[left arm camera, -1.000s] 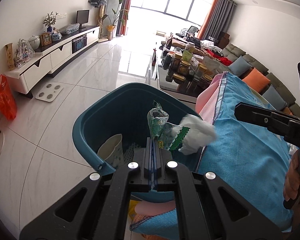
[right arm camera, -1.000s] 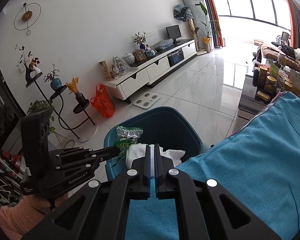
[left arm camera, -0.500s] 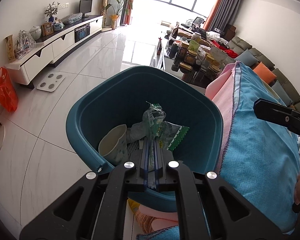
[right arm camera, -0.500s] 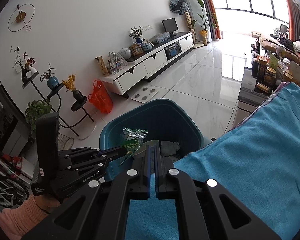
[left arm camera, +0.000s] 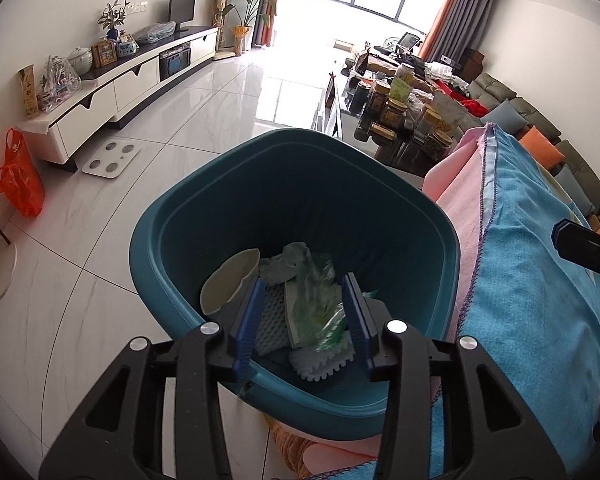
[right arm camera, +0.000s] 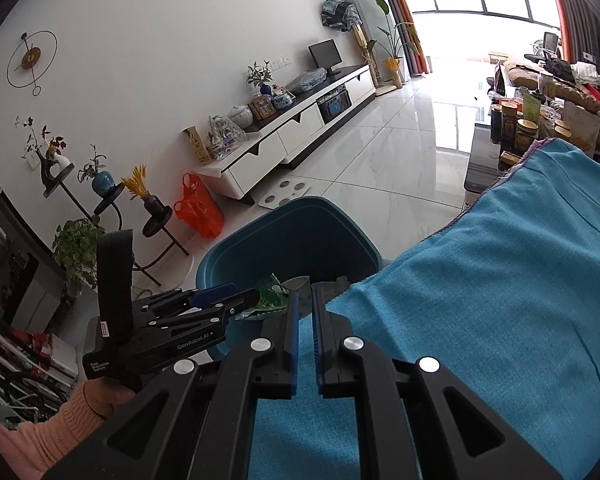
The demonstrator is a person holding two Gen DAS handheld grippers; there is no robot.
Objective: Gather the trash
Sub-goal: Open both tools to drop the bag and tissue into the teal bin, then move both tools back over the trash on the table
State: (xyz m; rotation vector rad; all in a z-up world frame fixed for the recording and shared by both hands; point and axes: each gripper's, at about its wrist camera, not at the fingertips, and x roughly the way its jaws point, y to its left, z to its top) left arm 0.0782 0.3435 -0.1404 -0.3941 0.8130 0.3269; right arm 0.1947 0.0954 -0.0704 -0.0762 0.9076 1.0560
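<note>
Over the near rim of the teal bin (left arm camera: 432,208), left wrist view: left gripper (left arm camera: 306,300), jaws parted after just opening, nothing pressed between the pads. Item released: green snack wrapper (left arm camera: 312,304), lying straight ahead of and below the fingertips inside the bin, apart from both pads, its long axis running roughly away from the camera along the line of the fingers. Beside it in the bin: a crumpled grey tissue (left arm camera: 286,266) at the far end of the wrapper, a paper cup (left arm camera: 230,280) on its side against the left wall, white foam netting (left arm camera: 320,364) at the near wall. The bin stands on the tiled floor, touching the left edge of the table, which is draped in a blue cloth (left arm camera: 532,280) over a pink one (left arm camera: 460,208). Right wrist view: right gripper (right arm camera: 305,304), jaws a narrow slit apart and holding nothing, above the blue cloth at the table's left edge, just short of the bin's rim. The left gripper shows here at the left, its tips over the bin, the wrapper just beyond them. Judgement: no further trash shows on the cloth in either view; the left hand must lift clear of the bin before any next pick.
</note>
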